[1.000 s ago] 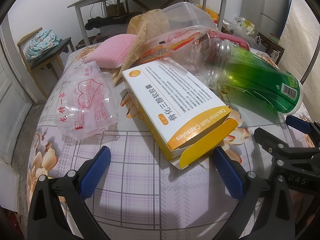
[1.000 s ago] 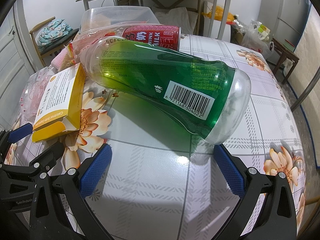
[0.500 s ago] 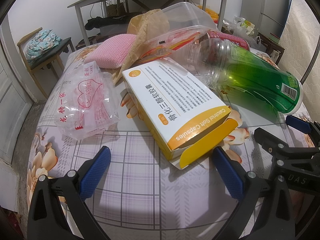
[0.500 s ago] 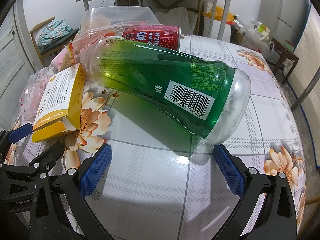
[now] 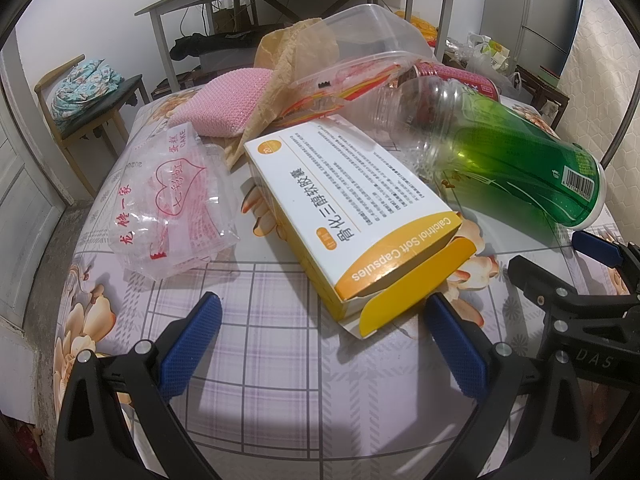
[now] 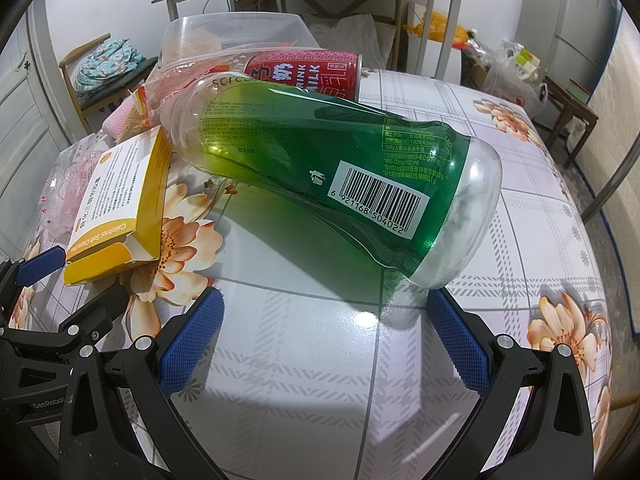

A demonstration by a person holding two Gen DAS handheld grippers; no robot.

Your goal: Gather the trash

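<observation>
Your left gripper [image 5: 320, 328] wide at capsule box [image 5: 348, 216], your right gripper [image 6: 324, 328] wide, green bottle [image 6: 320, 168] right of box.

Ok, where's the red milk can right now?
In the right wrist view the red milk can lies on its side at top centre, behind the green bottle and beside the clear plastic container.

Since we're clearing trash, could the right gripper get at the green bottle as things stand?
Probably yes: the right gripper is open, the green bottle lies just ahead of its fingers, and only bare tablecloth lies between.
</observation>
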